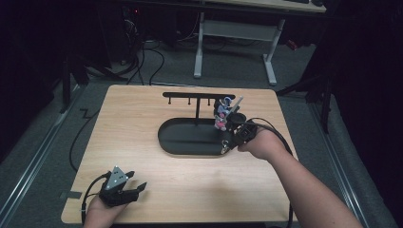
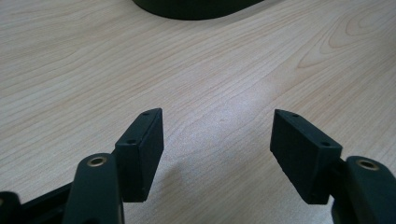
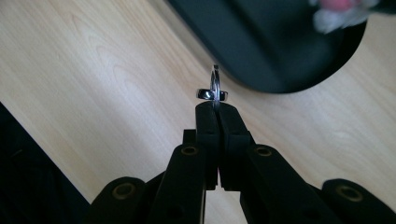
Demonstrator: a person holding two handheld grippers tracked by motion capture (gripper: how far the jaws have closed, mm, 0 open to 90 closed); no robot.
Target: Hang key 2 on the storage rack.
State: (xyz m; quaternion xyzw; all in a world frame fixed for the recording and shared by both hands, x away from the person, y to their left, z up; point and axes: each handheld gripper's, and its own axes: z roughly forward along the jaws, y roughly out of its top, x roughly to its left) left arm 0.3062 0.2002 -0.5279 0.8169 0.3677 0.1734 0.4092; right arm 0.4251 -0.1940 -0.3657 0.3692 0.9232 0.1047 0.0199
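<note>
Holding a colourful, blurry charm (image 1: pixel 221 116), the black tray (image 1: pixel 183 140) sits.

Light wood-grain tabletop (image 1: pixel 142 118), matte black oval tray (image 1: pixel 190 137) and rack (image 1: pixel 198 95), shiny silver key ring (image 3: pixel 215 86), pink-and-blue charm (image 1: pixel 221 114), both claws black.

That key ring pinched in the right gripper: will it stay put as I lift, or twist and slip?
The key ring is thin, polished metal, so it is probably stiff but slippery. The right gripper holds it edge-on, by its lower rim alone, so it may pivot between the pads. What looks like the charm hanging near it could swing and tug on it.
</note>
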